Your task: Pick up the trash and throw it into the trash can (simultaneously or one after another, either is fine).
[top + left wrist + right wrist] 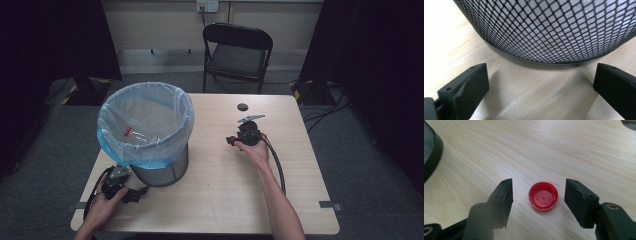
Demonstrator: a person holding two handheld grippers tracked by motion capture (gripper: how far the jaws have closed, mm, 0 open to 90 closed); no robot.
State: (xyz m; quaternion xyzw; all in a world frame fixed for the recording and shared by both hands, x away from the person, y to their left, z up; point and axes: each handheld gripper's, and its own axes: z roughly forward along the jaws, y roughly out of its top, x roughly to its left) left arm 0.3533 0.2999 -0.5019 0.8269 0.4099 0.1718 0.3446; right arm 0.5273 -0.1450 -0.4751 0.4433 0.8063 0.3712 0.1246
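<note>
A small red bottle cap lies open side up on the pale wooden table. My right gripper is open, one jaw on each side of the cap, neither touching it. From above, the right gripper sits mid-table with a hand on it. A black mesh bin with a clear blue-tinted bag liner stands at the table's left; something with a red tip lies inside. My left gripper is open and faces the bin's mesh wall at its base; from above this gripper is by the bin's near side.
A round dark hole sits in the tabletop beyond the right gripper. A black folding chair stands behind the table. The bin's base rim shows to the left in the right gripper view. Cables trail from both grippers.
</note>
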